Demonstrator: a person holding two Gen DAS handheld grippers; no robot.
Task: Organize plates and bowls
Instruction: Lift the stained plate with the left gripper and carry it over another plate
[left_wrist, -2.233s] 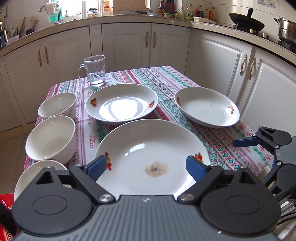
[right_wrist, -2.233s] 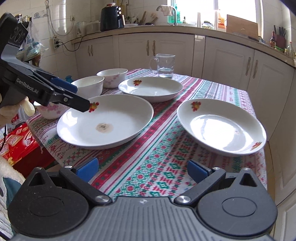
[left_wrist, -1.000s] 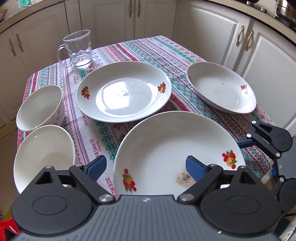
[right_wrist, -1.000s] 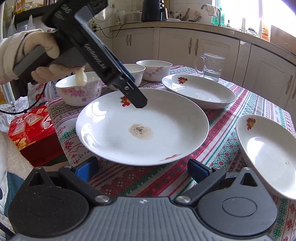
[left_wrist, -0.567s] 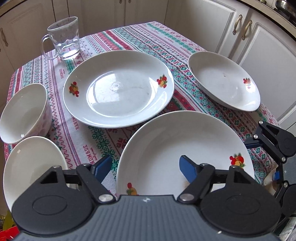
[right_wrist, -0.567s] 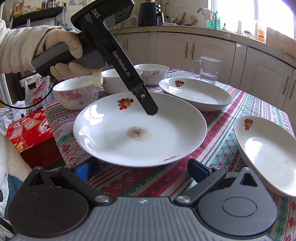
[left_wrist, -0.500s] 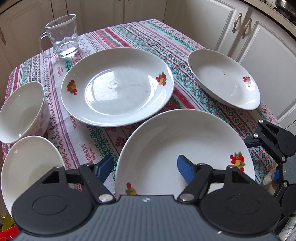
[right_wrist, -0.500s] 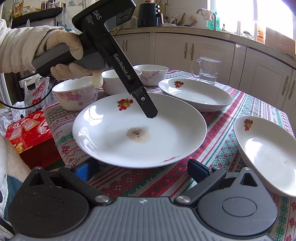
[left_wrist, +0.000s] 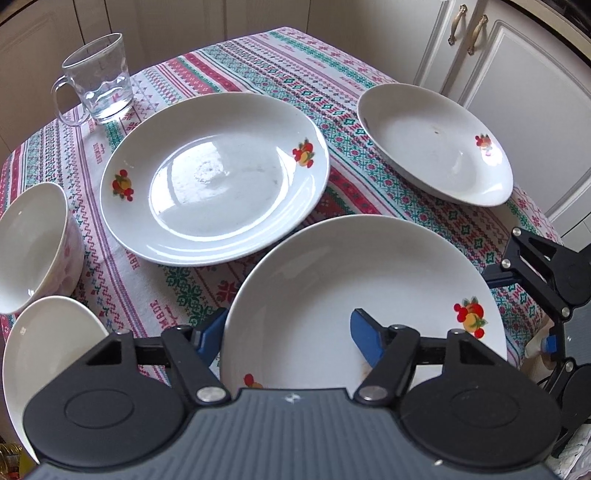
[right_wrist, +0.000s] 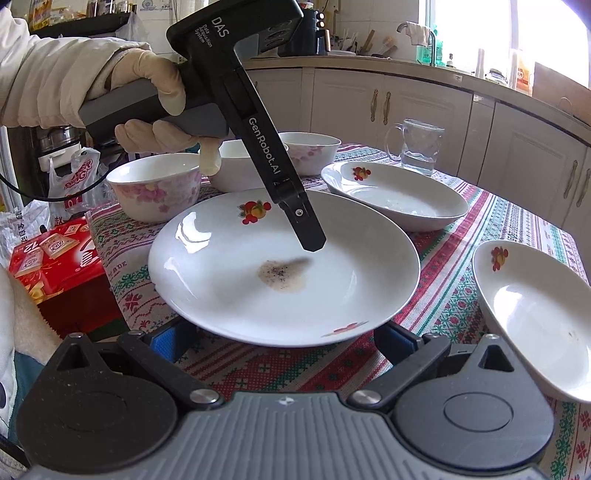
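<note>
Left wrist: left tongs (left_wrist: 288, 334) closing astride stained plate (left_wrist: 332, 280) rim, contact unclear.

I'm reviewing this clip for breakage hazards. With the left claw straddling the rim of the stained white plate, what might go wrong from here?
The left claw is closing across the rim of the stained white plate, with one finger above the greasy stain; the grip may slip. The plate overhangs the patterned tablecloth edge, so it could tip off. If swung carelessly, it may knock the flowered white bowl close beside it.
</note>
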